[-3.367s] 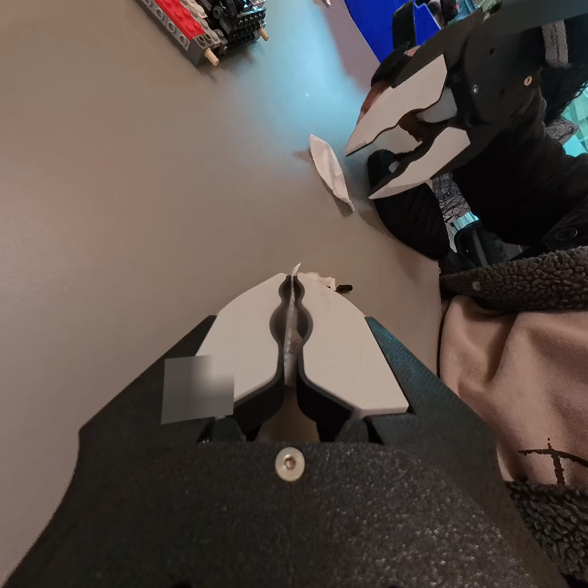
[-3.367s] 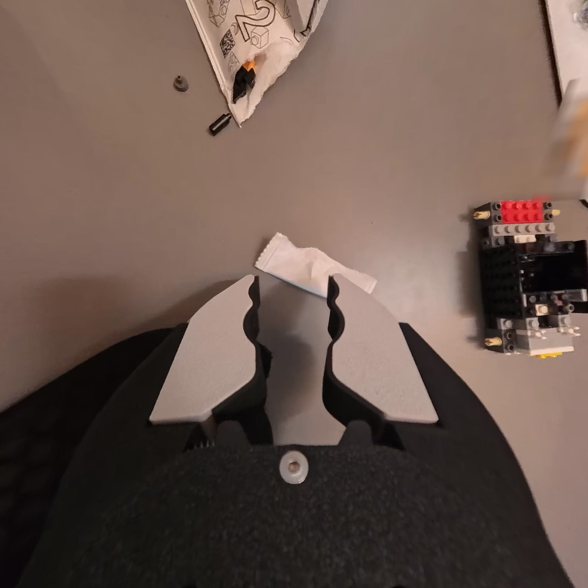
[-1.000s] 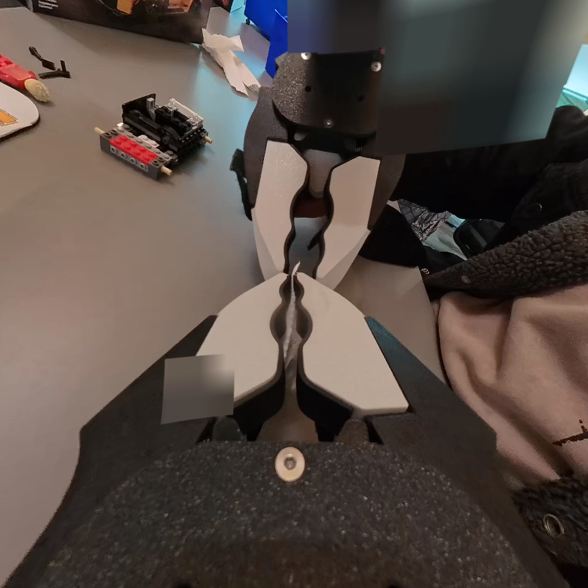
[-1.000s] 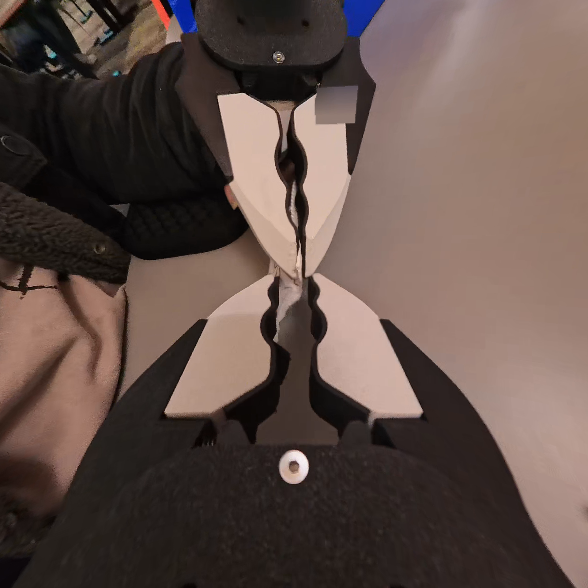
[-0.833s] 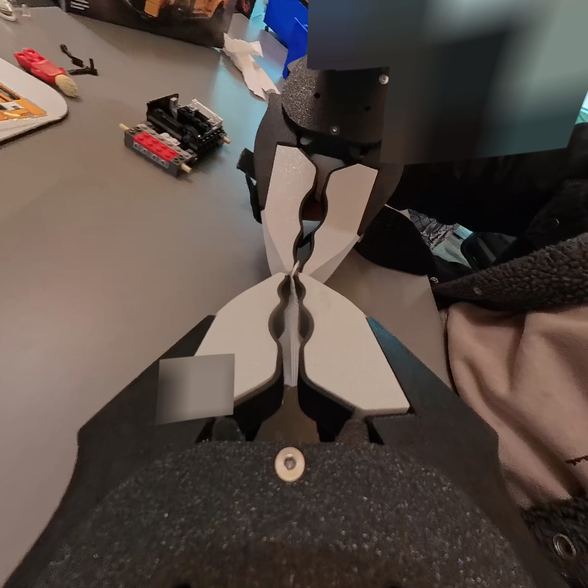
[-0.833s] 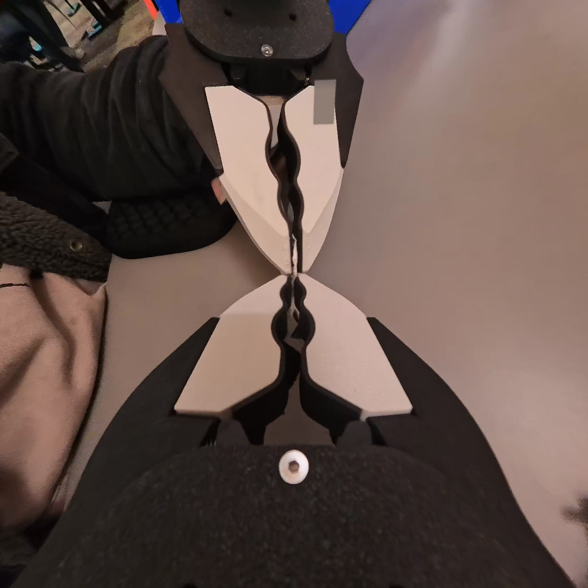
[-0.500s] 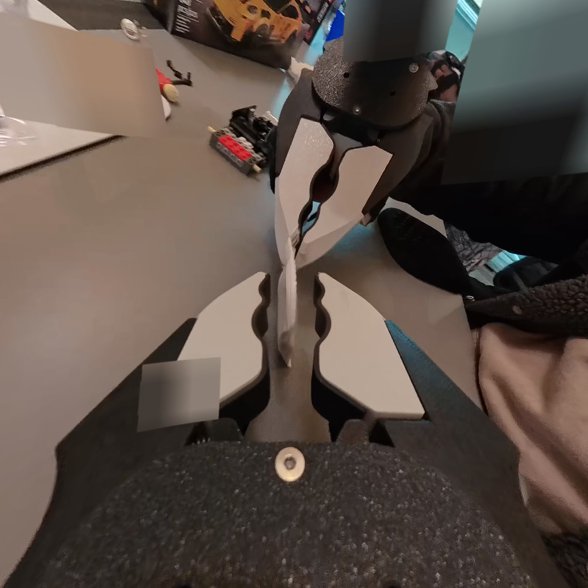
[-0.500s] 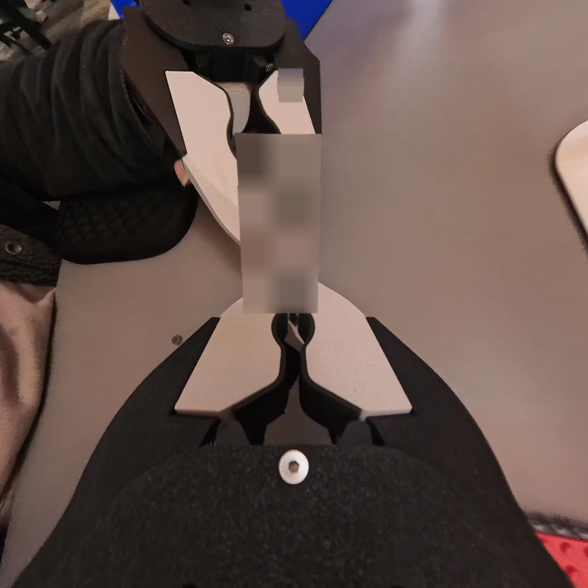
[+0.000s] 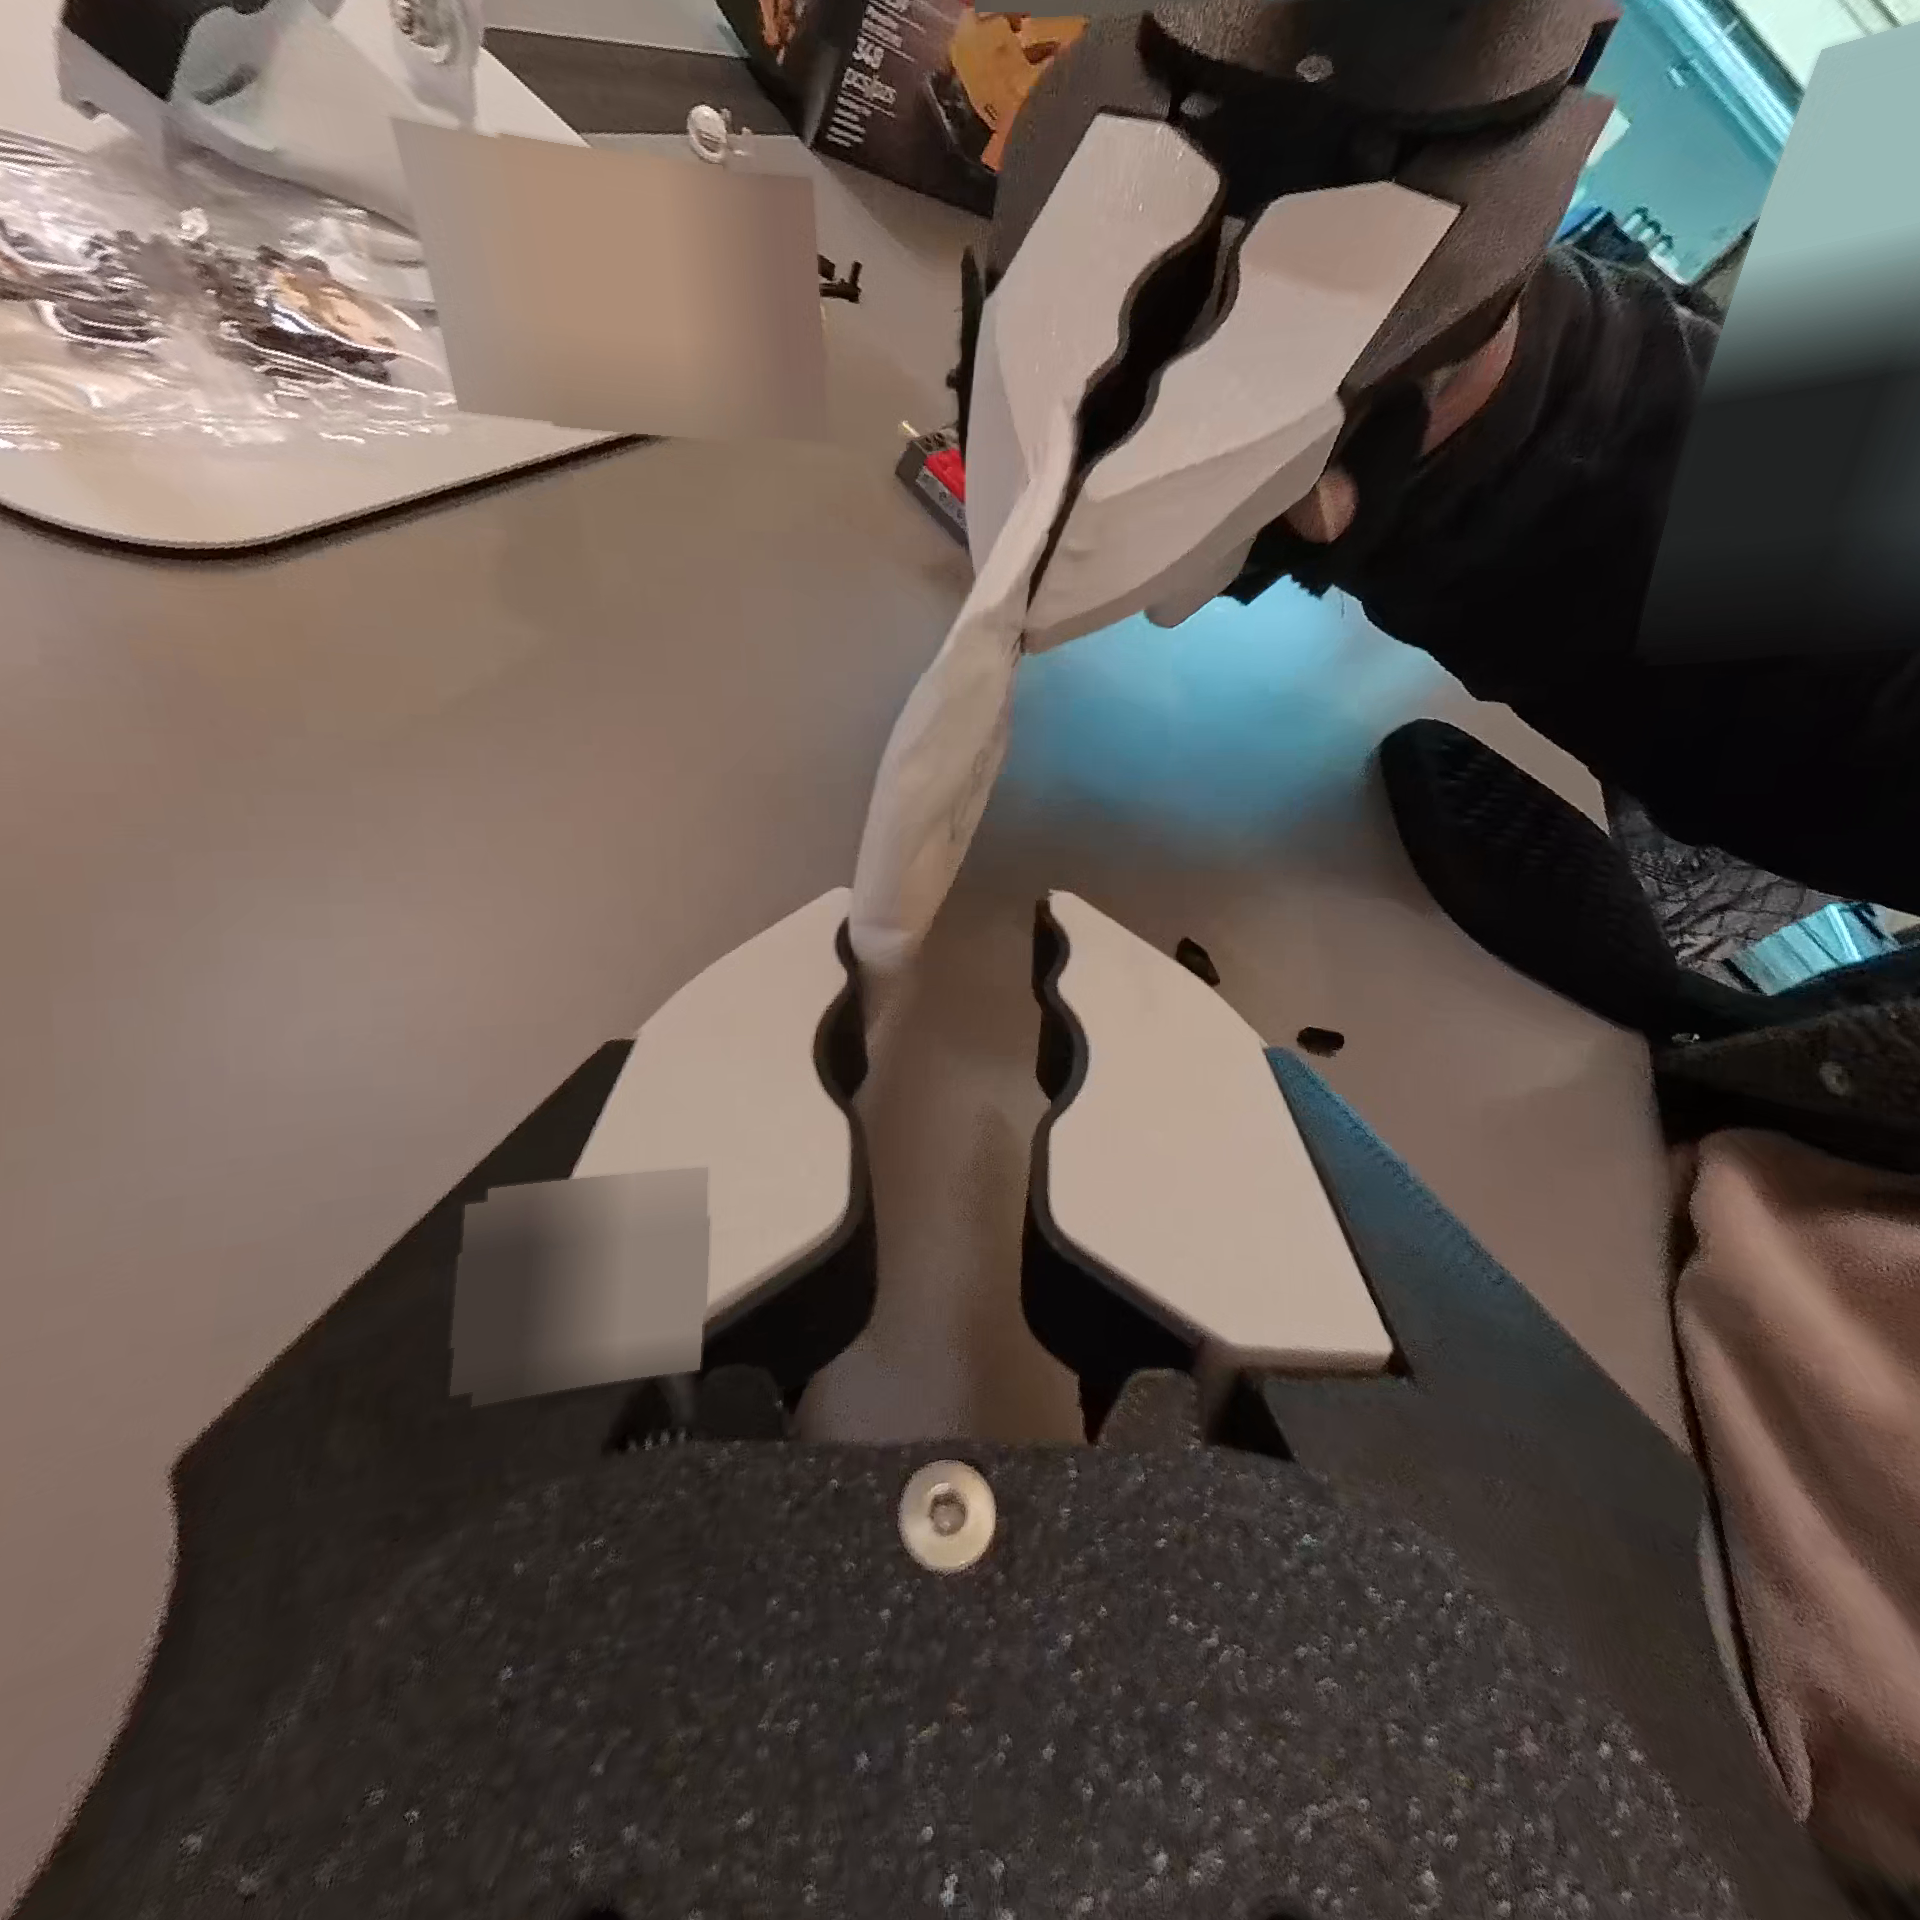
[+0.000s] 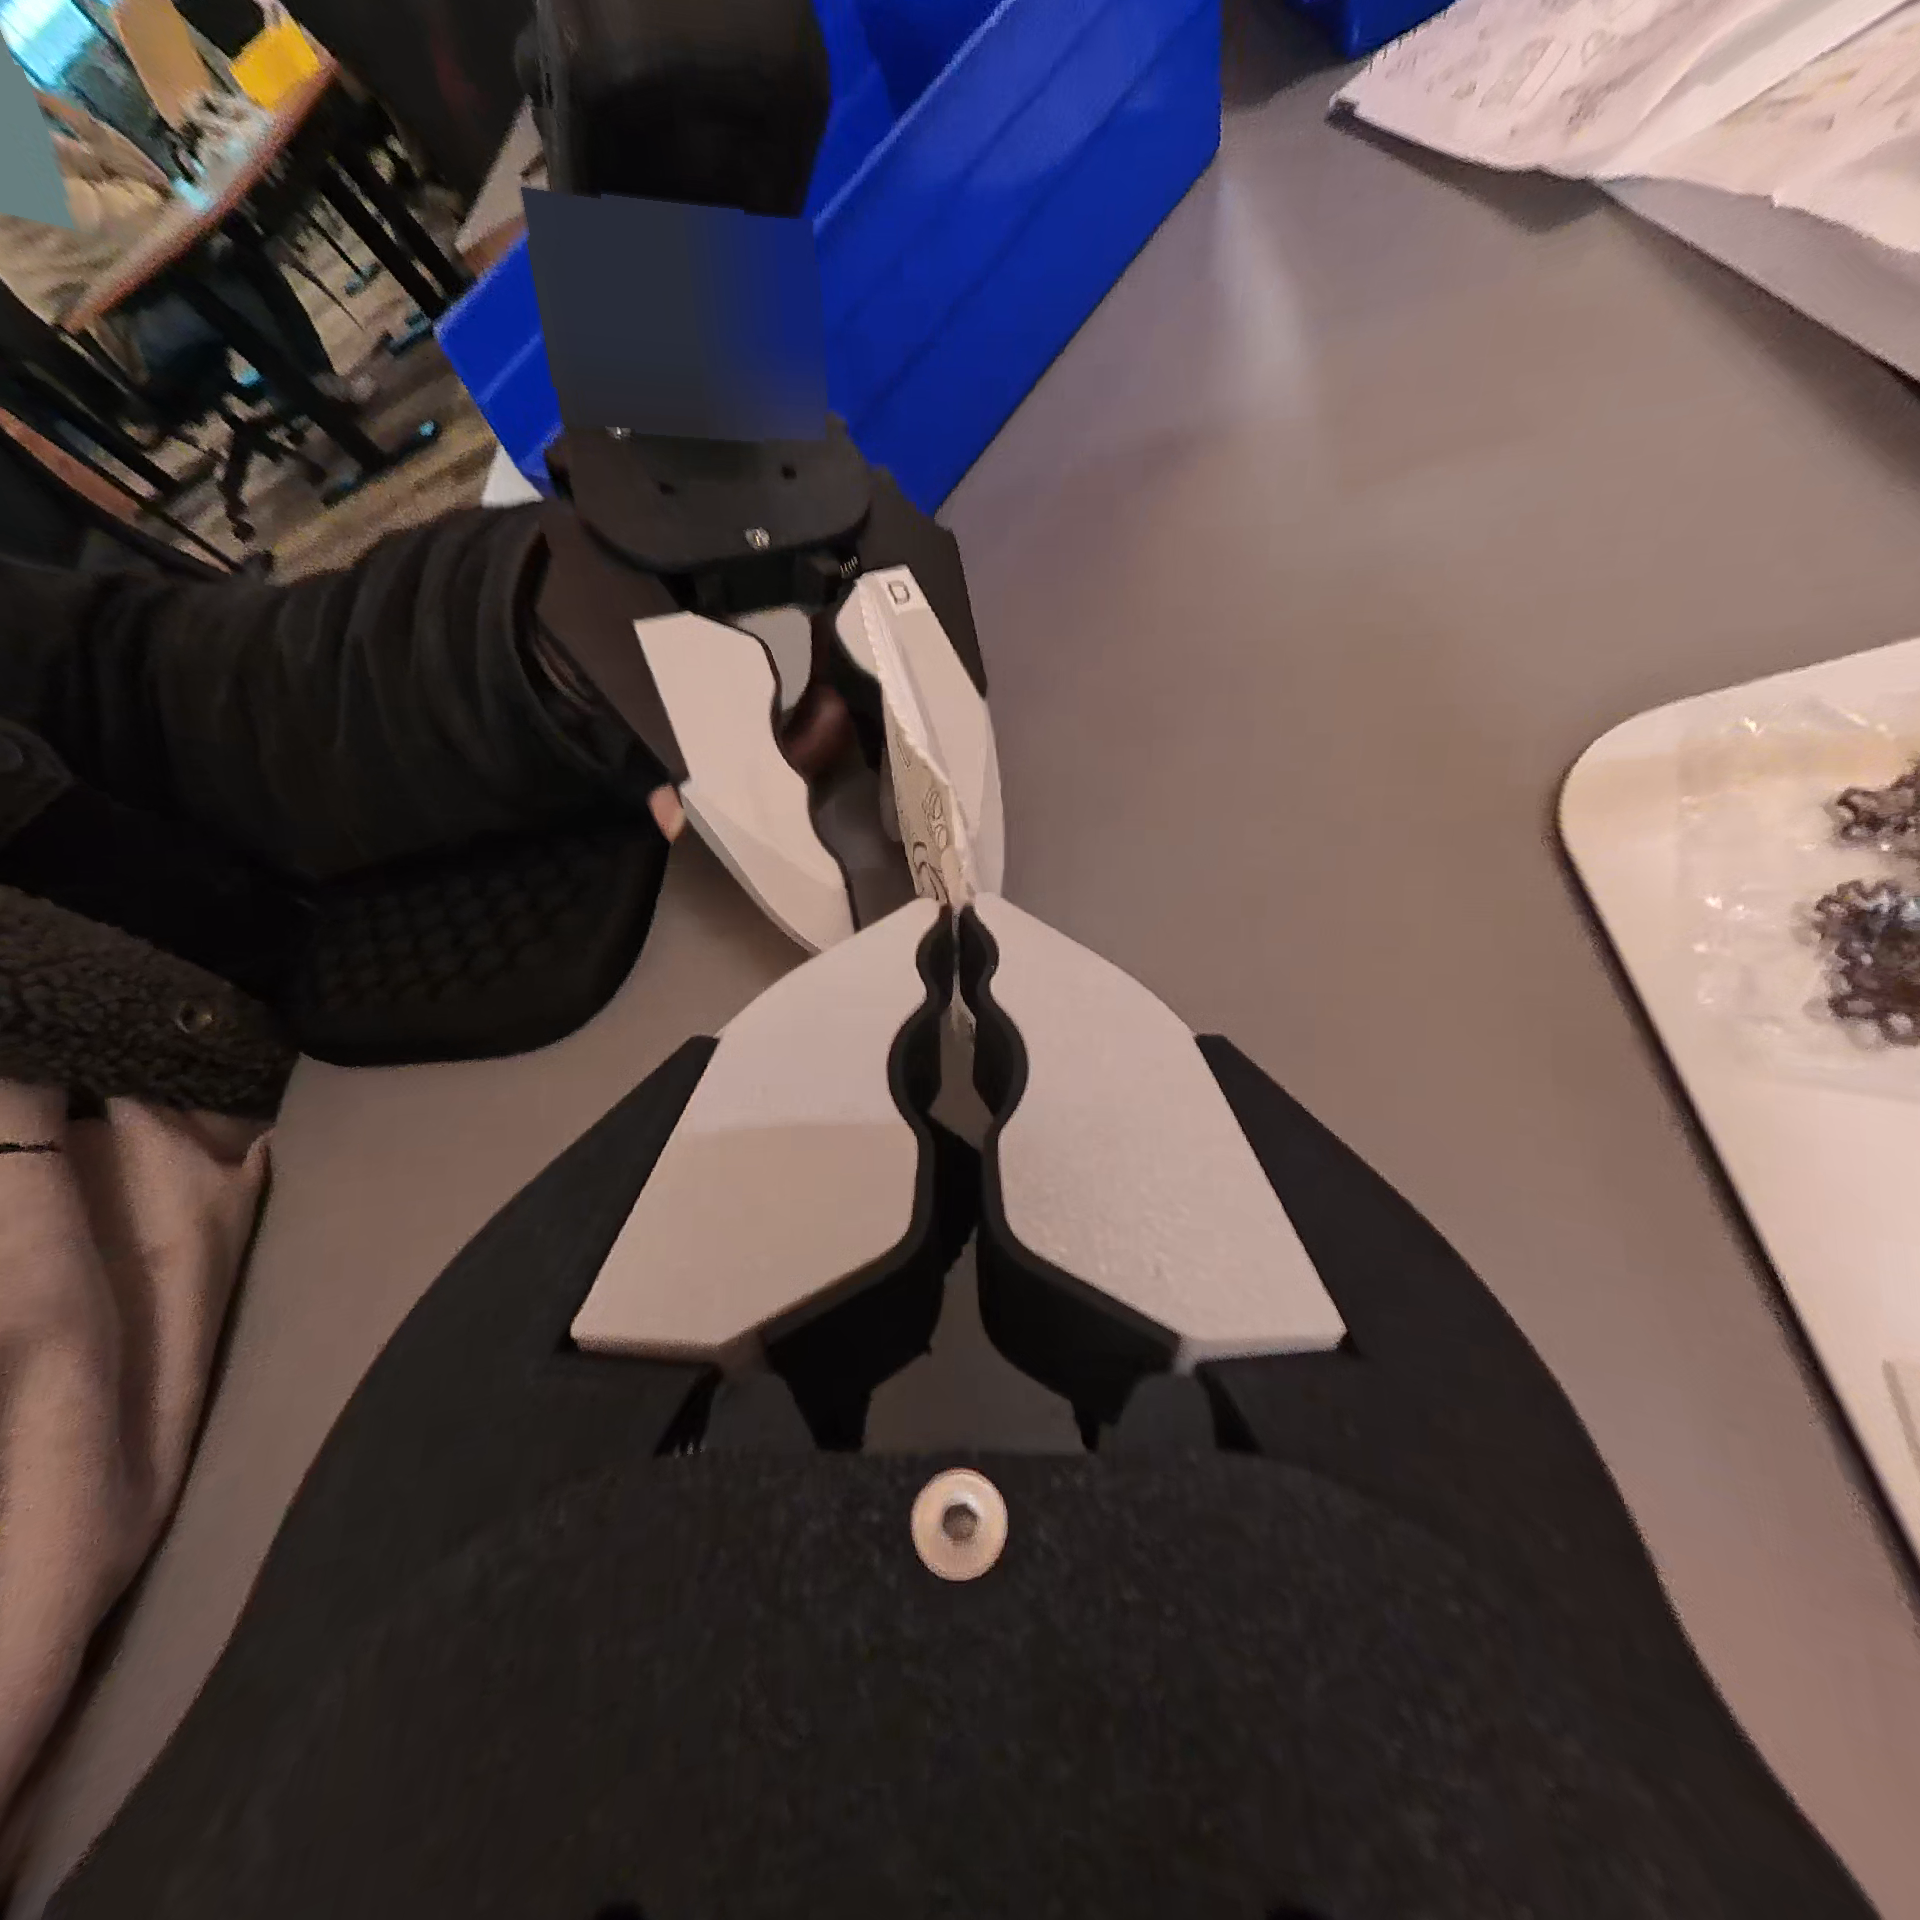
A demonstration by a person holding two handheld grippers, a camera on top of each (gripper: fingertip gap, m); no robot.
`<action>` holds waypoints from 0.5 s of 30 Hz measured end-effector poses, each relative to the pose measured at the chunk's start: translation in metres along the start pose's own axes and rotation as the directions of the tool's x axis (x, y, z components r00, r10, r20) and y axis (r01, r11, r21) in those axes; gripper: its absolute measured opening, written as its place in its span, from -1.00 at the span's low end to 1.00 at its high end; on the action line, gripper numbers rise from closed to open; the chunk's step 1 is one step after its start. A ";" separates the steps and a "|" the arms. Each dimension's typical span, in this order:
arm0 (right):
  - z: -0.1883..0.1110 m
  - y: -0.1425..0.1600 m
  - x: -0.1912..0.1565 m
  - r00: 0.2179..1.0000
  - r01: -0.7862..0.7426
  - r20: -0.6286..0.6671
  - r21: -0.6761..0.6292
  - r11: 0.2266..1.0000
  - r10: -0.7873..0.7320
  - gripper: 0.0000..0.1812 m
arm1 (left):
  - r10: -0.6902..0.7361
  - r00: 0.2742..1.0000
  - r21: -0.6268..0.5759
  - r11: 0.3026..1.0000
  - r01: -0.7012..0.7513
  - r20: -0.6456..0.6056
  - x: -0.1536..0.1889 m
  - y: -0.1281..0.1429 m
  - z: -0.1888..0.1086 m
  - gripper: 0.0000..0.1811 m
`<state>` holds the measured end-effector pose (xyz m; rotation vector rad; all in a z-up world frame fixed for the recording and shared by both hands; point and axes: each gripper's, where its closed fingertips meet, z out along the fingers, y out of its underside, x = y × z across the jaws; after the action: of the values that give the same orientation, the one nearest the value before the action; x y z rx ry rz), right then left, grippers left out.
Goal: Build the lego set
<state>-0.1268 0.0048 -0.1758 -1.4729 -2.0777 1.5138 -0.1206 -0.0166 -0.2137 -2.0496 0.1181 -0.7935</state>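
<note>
A white paper parts bag (image 9: 935, 769) hangs from my right gripper (image 9: 1029, 634), which is shut on its top end. My left gripper (image 9: 945, 914) is open just below; the bag's lower end rests against its left fingertip. In the right wrist view my right gripper (image 10: 951, 920) is shut on the bag (image 10: 925, 800), and the open left gripper (image 10: 883, 873) faces it. Two small black Lego pins (image 9: 1195, 951) lie on the grey table beside my left gripper. Part of the red and grey Lego model (image 9: 935, 483) shows behind the right gripper.
A white tray (image 9: 260, 509) with clear bags of parts (image 9: 156, 291) lies at the far left; it also shows in the right wrist view (image 10: 1662, 935). A blue bin (image 10: 987, 208), printed sheets (image 10: 1662, 104) and the set's box (image 9: 883, 104) stand behind. The person's black sleeve (image 10: 312, 675) lies along the table edge. Across from one pair of fingers to the other is roughly 5 cm.
My right gripper came in and shut on the bag's end. My left gripper then opened and let the bag go. Both grippers have swung round toward the tray.
</note>
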 end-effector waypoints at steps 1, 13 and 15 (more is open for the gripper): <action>0.000 -0.004 0.001 1.000 -0.006 0.010 0.014 1.000 0.006 -1.00 | -0.005 1.000 0.002 1.000 0.005 0.010 -0.002 0.000 0.000 -0.72; 0.026 -0.015 0.026 0.998 -0.049 -0.029 0.023 0.999 0.049 -0.99 | -0.091 0.973 0.056 0.995 0.081 0.213 -0.038 -0.002 -0.022 -0.95; 0.031 -0.012 0.028 0.998 -0.051 -0.024 -0.005 0.999 0.051 -0.95 | -0.109 0.968 0.049 0.994 0.101 0.226 -0.038 0.003 -0.025 -0.96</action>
<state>-0.1674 0.0070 -0.1911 -1.5499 -2.0470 1.5024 -0.1647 -0.0222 -0.2251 -2.1096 -0.1347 -0.6123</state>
